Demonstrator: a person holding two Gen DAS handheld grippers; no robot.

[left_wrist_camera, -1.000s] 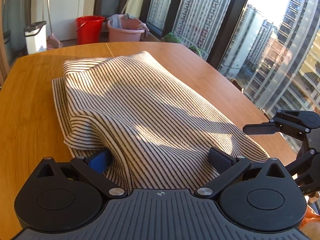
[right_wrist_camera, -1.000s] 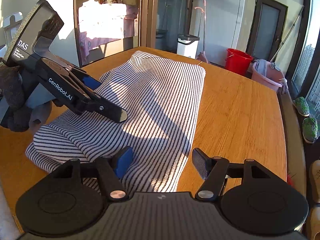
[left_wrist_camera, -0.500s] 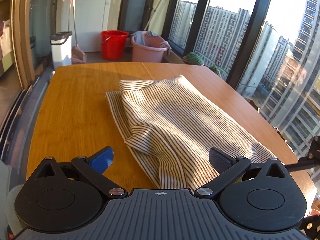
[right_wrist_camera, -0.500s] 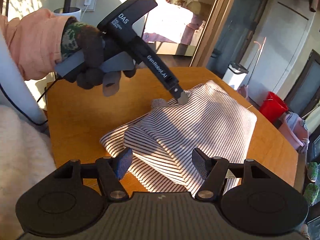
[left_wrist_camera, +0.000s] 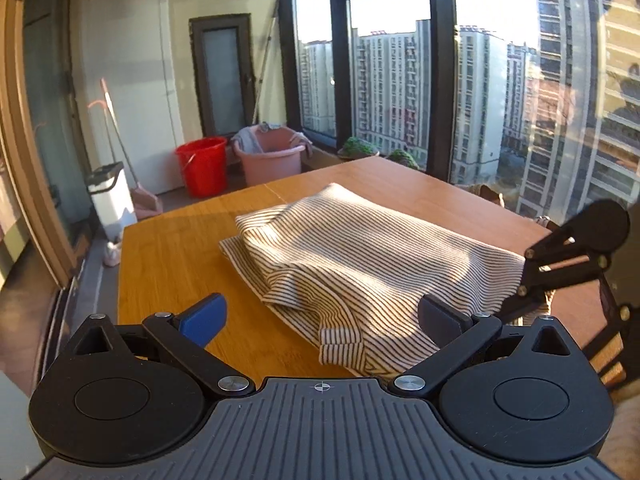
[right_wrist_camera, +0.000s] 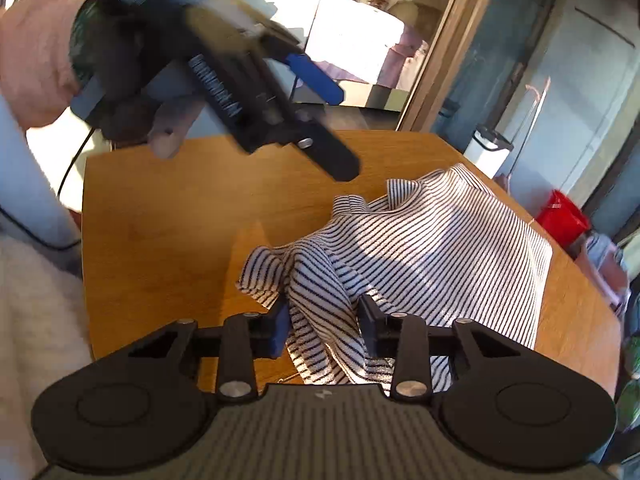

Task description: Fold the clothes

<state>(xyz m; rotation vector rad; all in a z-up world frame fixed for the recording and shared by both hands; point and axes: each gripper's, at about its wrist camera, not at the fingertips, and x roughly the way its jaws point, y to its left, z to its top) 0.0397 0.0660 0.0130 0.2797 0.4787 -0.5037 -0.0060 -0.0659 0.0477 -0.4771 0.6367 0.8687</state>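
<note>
Right wrist view showed the biggest change: the right gripper (right_wrist_camera: 323,322), which a second earlier had hung with its fingers apart over the garment's near edge, had closed on a bunched fold of the striped garment (right_wrist_camera: 440,240) and pinched it between both pads. The cloth rose in a ridge from the pinch, so that edge looked lifted off the table (right_wrist_camera: 160,220) rather than lying flat as it had a second before. The rest of the garment lay on the wood beyond, a cuff or hem turned up at its far left side.

The left gripper (left_wrist_camera: 320,316) had meanwhile pulled up and away. A second earlier its fingers sat low against the fabric; now they stood wide apart with nothing between them, above the near left part of the garment, and the right-hand view showed it blurred in the air over the table, held by a gloved hand (right_wrist_camera: 120,92) in a pink sleeve.

In the left wrist view the garment lay as a loosely doubled heap near the middle of the table, a folded cuff nearest the camera, its right edge drawn up toward the right gripper (left_wrist_camera: 560,272).

My reading is that the hold had passed from left to right, and a fold or a straightening of that right edge was under way; which of the two, these views could not settle.
</note>
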